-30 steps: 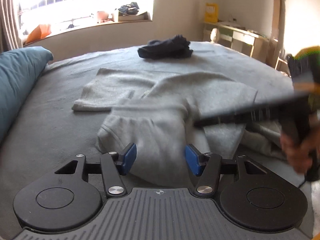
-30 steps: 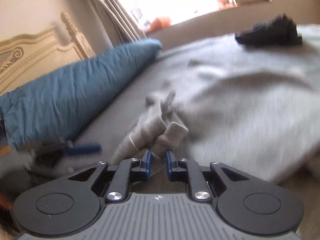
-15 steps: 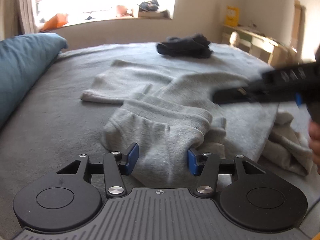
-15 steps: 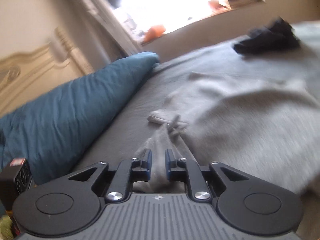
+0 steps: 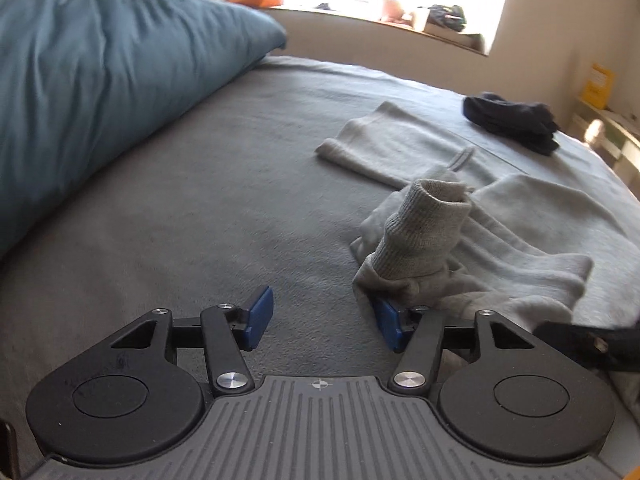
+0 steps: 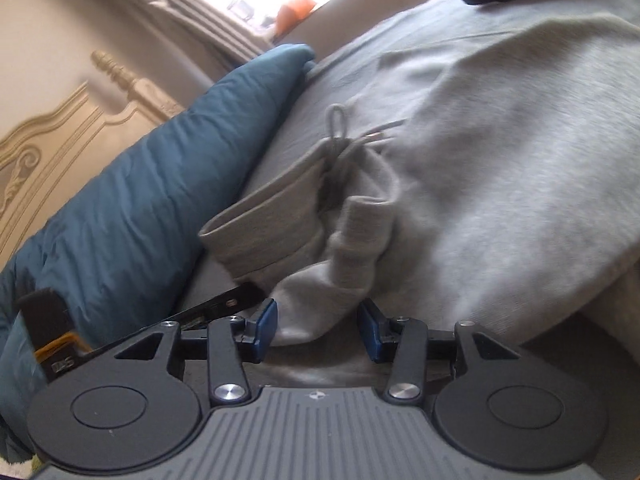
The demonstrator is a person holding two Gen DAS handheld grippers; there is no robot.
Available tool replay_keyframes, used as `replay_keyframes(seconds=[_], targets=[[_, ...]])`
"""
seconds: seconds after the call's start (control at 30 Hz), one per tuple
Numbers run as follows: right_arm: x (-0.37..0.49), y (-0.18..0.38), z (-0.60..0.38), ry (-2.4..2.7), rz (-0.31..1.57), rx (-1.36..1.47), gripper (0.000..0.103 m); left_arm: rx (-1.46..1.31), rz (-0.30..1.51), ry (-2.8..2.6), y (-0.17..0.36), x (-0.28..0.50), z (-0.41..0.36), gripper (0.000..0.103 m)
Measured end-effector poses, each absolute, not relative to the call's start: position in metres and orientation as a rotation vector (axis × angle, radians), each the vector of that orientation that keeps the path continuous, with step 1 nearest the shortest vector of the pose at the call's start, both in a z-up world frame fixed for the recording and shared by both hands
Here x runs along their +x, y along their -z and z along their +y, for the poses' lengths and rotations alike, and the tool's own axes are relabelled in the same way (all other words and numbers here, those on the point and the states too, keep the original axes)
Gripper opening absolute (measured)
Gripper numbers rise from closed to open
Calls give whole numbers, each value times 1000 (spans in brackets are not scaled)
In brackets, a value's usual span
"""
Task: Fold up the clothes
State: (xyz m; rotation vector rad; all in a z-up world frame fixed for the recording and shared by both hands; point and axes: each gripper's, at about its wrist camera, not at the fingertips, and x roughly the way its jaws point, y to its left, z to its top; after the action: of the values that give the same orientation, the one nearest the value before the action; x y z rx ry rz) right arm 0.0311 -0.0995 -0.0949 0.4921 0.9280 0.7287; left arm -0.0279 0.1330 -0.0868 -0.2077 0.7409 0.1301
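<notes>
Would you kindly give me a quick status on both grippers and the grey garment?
Left gripper opening, nothing gripped. Right gripper opening, cuff lying loose between fingers. Grey garment still rumpled on bed. Nothing blocking.

Black left gripper (image 5: 319, 322), blue fingers (image 5: 260, 316), silver screws, ribbed grey housing

This is a bedroom in a home. A wide bed (image 5: 200, 208) with a grey cover fills the view, with a blue pillow (image 5: 100, 80) along its head edge and a carved cream headboard (image 6: 68, 128) behind. A sunny window sill (image 5: 360, 12) holds small things, and curtains (image 6: 192, 12) hang beside it.
</notes>
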Motion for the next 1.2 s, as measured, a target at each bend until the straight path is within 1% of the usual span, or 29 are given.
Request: replay_keyframes(seconds=[0.1, 0.17, 0.23, 0.3, 0.37, 0.4, 0.43, 0.47, 0.5, 0.53, 0.57, 0.6, 0.63, 0.7, 0.8, 0.87, 0.97, 1.0, 1.1, 1.17, 1.2], targets=[[22, 90, -90, -709, 890, 416, 47, -265, 751, -139, 89, -25, 139, 60], [20, 90, -84, -664, 878, 352, 40, -296, 754, -126, 89, -24, 142, 61], [21, 92, -79, -637, 880, 304, 20, -325, 748, -113, 88, -24, 144, 69], [21, 89, -74, -612, 863, 236, 10, -323, 730, -95, 86, -22, 143, 72], [18, 81, -68, -575, 815, 118, 7, -311, 710, -67, 86, -19, 138, 72], [16, 75, -65, -558, 783, 49, 5, -306, 700, -53, 85, -18, 136, 68], [14, 70, -61, -542, 751, -20, 4, -303, 692, -31, 85, -16, 133, 58], [13, 63, -56, -533, 715, -94, 4, -302, 686, -10, 84, -14, 131, 53], [12, 56, -51, -522, 677, -170, 3, -303, 681, 4, 83, -13, 128, 45], [12, 50, -45, -511, 631, -258, 1, -308, 674, 14, 82, -11, 126, 32], [12, 44, -39, -499, 584, -346, 1, -314, 666, 27, 80, -9, 125, 25], [12, 39, -33, -486, 536, -432, 1, -318, 660, 39, 79, -9, 124, 15], [13, 34, -28, -469, 480, -511, 1, -317, 655, 44, 77, -8, 124, 8], [16, 25, -18, -434, 369, -663, 1, -330, 640, 37, 75, -9, 128, 3], [28, 10, -12, -376, 244, -780, 0, -386, 615, 31, 68, -19, 147, 1], [37, -5, -10, -337, 147, -833, 0, -430, 603, 47, 62, -32, 162, 1], [59, -30, -2, -353, 103, -824, 0, -455, 604, 59, 58, -49, 180, 0], [66, -38, 0, -383, 132, -791, 0, -453, 620, 58, 61, -52, 183, 0], [89, -56, -8, -474, 308, -514, 2, -462, 678, 85, 75, -56, 187, 1], [107, -50, -32, -539, 480, -280, 15, -495, 704, 113, 80, -55, 187, 3], [116, -46, -45, -567, 562, -164, 42, -511, 717, 127, 83, -55, 187, 9]])
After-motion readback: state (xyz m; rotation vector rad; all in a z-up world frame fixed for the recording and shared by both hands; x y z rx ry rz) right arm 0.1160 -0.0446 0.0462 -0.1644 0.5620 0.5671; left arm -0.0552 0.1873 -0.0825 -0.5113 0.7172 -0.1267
